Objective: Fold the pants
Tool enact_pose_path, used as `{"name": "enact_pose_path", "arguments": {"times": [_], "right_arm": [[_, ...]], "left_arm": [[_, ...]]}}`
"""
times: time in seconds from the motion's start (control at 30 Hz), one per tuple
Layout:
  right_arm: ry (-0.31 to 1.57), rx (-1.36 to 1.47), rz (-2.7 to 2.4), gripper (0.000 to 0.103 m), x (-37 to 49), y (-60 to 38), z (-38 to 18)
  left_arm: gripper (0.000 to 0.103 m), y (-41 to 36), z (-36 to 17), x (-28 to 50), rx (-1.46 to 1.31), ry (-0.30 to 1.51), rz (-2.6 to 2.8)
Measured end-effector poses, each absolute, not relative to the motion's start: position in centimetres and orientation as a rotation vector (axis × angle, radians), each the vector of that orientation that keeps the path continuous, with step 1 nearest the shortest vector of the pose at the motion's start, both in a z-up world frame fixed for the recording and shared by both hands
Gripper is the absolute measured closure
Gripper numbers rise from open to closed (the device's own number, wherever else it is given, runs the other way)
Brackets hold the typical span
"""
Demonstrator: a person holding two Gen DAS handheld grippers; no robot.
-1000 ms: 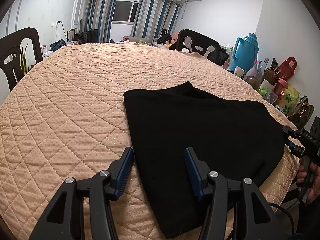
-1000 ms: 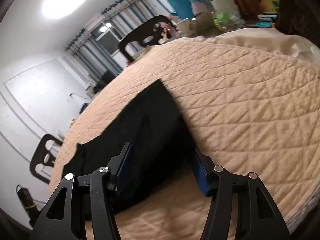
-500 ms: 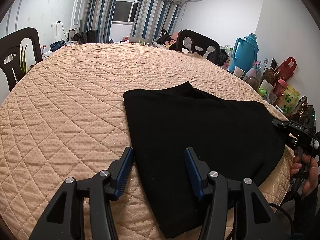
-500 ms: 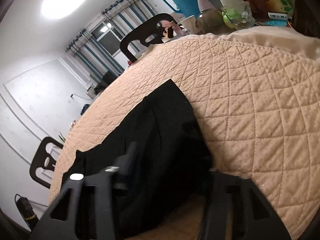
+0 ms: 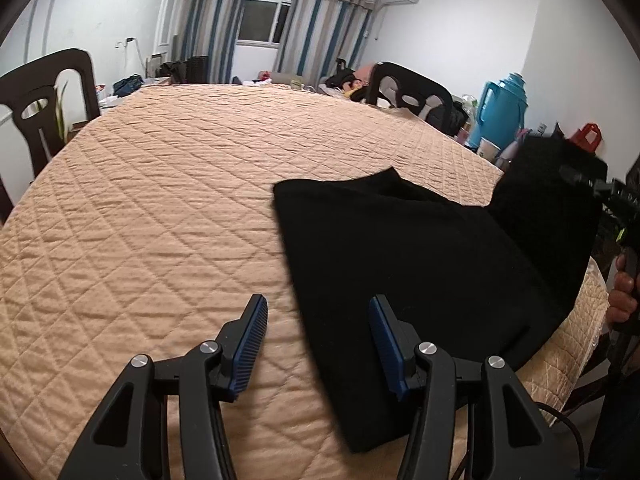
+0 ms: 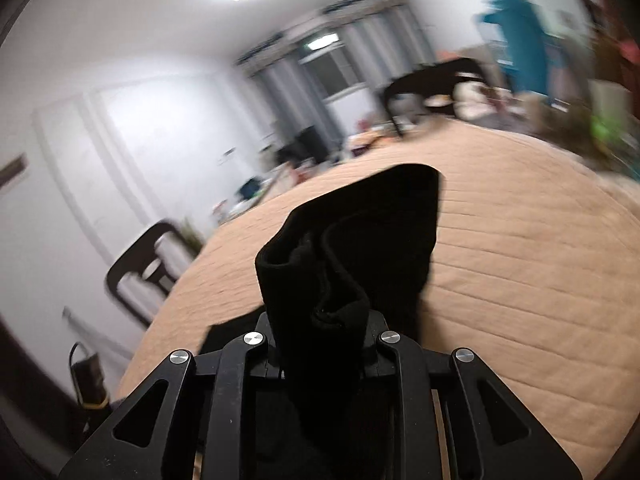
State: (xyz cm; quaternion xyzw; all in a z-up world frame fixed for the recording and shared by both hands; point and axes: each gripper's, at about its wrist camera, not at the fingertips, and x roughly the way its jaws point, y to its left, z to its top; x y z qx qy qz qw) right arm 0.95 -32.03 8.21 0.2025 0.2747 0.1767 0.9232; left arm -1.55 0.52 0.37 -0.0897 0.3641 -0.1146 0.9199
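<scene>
L wrist cam set low over quilted table (image 5: 160, 200), aimed toward window; R cam tilted, close up, blurred; black pants (image 5: 420, 248) shared.

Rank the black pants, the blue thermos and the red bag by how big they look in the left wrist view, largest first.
1. black pants, by far the largest, though they lie nearest the camera.
2. blue thermos.
3. red bag, smallest, and partly hidden behind the lifted pants edge, so its true size is unsure.

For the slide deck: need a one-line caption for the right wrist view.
Right gripper shut on a bunched end of the black pants, lifting it above the quilted tan table cover.
</scene>
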Motion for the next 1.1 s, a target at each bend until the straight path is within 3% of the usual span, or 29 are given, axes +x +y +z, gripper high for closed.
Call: {"name": "enact_pose_path", "arguments": {"times": [0.2,0.4,0.67,0.87,1.1], "right_arm": [[0.630,0.254,0.604,0.080,3.2,-22.6,7.7],[0.827,0.123,0.706,0.080,4.2,-15.7,1.2],[0.694,0.120,0.748,0.080,3.3,-15.3,5.1],[0.823,0.052,0.830,0.080,4.0,-10.9,1.2],[0.778,0.032,0.848,0.079,3.0,-10.0,1.4]], "left_arm": [[0.047,2.6,0.0,-1.8,-0.230,0.745,-0.182],[0.047,3.1,-0.3,-2.3,-0.231,0.736,-0.182],[0.047,3.7,-0.2,-2.5,-0.247,0.736,-0.177],[0.047,5.1,0.3,-3.1,-0.257,0.723,-0.140],[0.047,5.7,0.1,-3.0,-0.280,0.719,-0.124]]}}
